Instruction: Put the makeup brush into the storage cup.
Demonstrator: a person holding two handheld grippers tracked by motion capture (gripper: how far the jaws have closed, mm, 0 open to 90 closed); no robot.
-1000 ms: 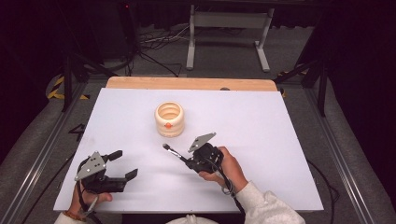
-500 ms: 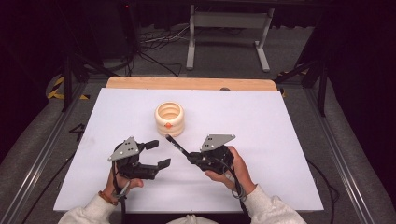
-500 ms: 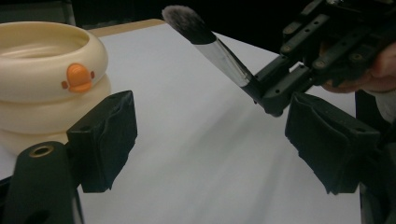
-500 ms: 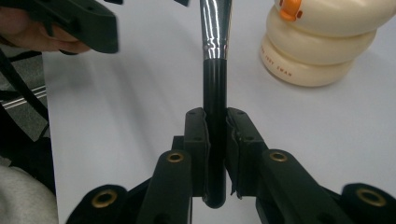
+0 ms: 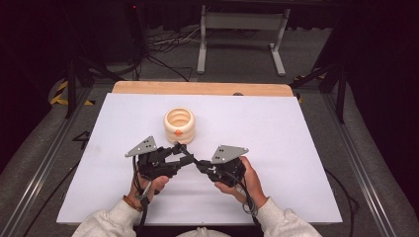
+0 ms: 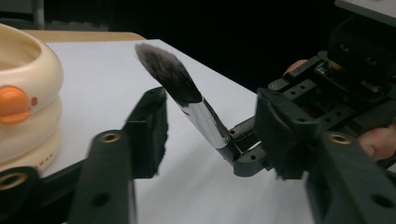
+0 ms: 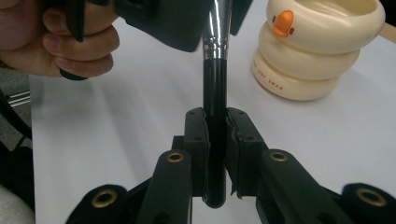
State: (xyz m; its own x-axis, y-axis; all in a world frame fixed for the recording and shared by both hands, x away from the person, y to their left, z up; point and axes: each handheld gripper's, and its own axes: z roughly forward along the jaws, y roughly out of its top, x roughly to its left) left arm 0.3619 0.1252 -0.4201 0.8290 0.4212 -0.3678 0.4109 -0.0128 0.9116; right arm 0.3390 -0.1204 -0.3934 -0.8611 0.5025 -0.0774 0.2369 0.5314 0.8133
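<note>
At centre left of the high view, the left gripper (image 5: pixel 179 154) has its jaws spread around the makeup brush (image 6: pixel 187 100), and they have just been closing without pressing it yet. Should they clamp on the soft bristles, the brush could slip or twist. Just right, the right gripper (image 5: pixel 200 165) pinches the black handle; the duck-faced cup (image 5: pixel 179 125) behind could get knocked.

Lab: dark curtains, floor cables (image 5: pixel 163 42), white table (image 5: pixel 296 148).
</note>
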